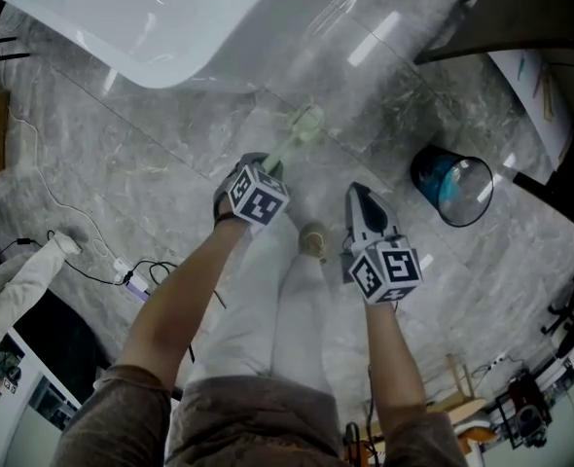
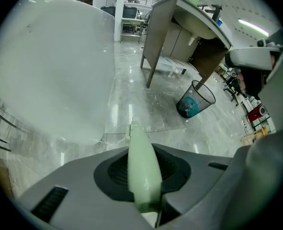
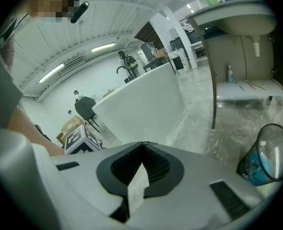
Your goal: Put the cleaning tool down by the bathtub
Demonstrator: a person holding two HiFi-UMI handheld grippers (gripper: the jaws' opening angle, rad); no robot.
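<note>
A pale green cleaning tool [image 1: 300,131] hangs over the grey marble floor just in front of the white bathtub [image 1: 151,17]. My left gripper [image 1: 272,168] is shut on its handle and points steeply down. The left gripper view shows the green handle [image 2: 142,166] clamped between the jaws, its far end toward the floor beside the bathtub [image 2: 45,66]. The right gripper [image 1: 362,197] hovers to the right of the tool, apart from it. In the right gripper view its jaws [image 3: 142,145] meet at the tips with nothing between them.
A wire waste bin [image 1: 452,185] with a blue bag stands on the floor to the right. A dark vanity with a basin [image 2: 180,28] is beyond it. Cables and a power strip [image 1: 122,272] lie at the left. The person's foot [image 1: 313,241] is between the grippers.
</note>
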